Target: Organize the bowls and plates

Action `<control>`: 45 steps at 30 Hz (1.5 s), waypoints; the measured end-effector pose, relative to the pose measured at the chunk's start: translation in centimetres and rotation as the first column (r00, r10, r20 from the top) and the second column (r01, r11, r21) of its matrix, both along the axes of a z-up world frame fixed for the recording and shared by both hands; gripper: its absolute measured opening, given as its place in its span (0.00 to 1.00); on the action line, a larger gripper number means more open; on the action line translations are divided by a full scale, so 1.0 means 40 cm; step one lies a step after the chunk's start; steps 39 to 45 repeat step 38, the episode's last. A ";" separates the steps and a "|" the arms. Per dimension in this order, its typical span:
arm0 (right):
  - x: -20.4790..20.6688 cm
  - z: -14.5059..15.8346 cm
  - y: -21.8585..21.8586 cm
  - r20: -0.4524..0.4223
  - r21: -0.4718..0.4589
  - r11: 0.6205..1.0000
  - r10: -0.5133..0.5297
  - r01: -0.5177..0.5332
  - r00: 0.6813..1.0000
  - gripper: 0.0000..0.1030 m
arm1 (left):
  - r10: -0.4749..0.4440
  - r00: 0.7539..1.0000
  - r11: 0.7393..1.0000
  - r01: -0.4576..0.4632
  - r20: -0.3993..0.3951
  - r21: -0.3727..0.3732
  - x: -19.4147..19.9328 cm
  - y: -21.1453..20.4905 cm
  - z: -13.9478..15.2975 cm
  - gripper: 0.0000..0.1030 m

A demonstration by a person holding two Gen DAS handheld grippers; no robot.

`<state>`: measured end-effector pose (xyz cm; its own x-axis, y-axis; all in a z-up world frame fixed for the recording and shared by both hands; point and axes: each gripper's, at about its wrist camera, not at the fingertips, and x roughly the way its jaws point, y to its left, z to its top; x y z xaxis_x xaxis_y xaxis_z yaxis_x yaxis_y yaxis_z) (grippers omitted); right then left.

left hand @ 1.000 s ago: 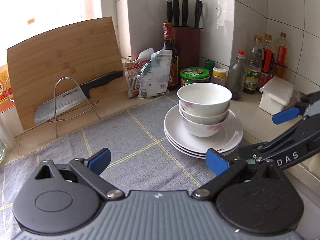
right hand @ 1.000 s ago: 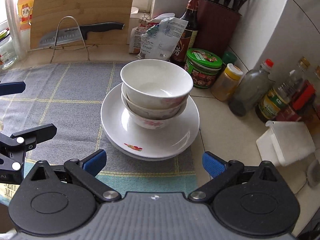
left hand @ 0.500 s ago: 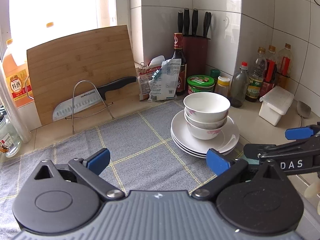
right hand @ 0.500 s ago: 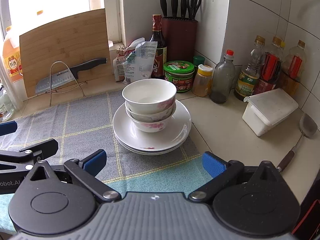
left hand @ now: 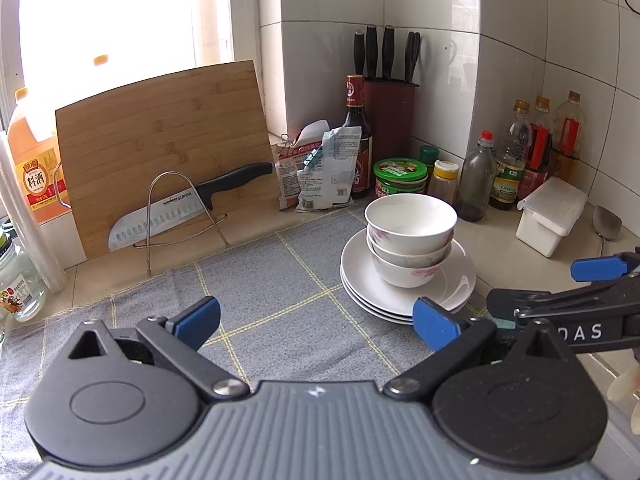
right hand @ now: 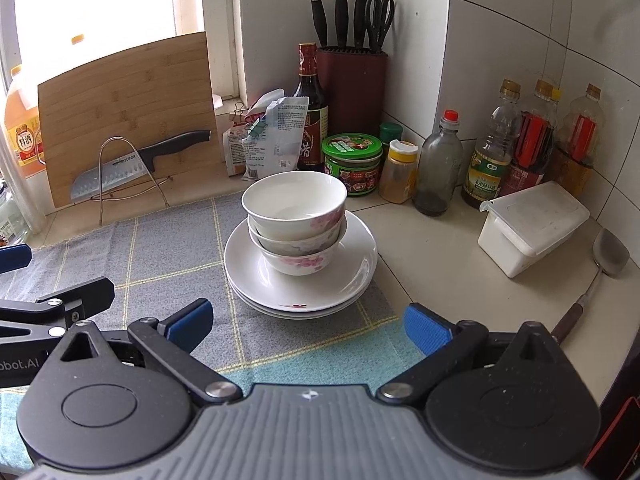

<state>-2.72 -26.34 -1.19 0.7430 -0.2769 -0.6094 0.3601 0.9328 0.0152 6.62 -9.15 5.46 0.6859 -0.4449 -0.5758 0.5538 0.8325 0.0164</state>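
Observation:
Three white bowls with pink flowers sit nested on a stack of three white plates, at the right edge of a grey checked cloth. The same bowls and plates show in the right wrist view. My left gripper is open and empty, low over the cloth, near side and left of the stack. My right gripper is open and empty, just in front of the stack.
A bamboo cutting board and a knife on a wire rack stand at the back left. A knife block, sauce bottles, jars, a white box and a spatula crowd the back and right counter.
Both grippers have pulled back and risen away from the stack, which now looks smaller and farther. The bowls and plates have not moved. Both grippers stay open.

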 end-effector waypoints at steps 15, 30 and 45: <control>-0.005 0.005 -0.011 0.002 -0.008 1.000 -0.004 0.004 1.000 1.00 | -0.002 1.000 1.000 0.002 0.000 0.001 0.001 -0.003 0.004 0.99; -0.002 0.008 -0.008 -0.001 -0.012 1.000 -0.007 0.007 1.000 1.00 | 0.002 1.000 1.000 -0.002 -0.001 0.001 -0.002 -0.004 0.004 0.99; -0.002 0.009 -0.006 -0.004 -0.017 1.000 -0.011 0.011 1.000 1.00 | 0.003 1.000 1.000 -0.003 -0.004 0.002 -0.002 -0.004 0.003 0.99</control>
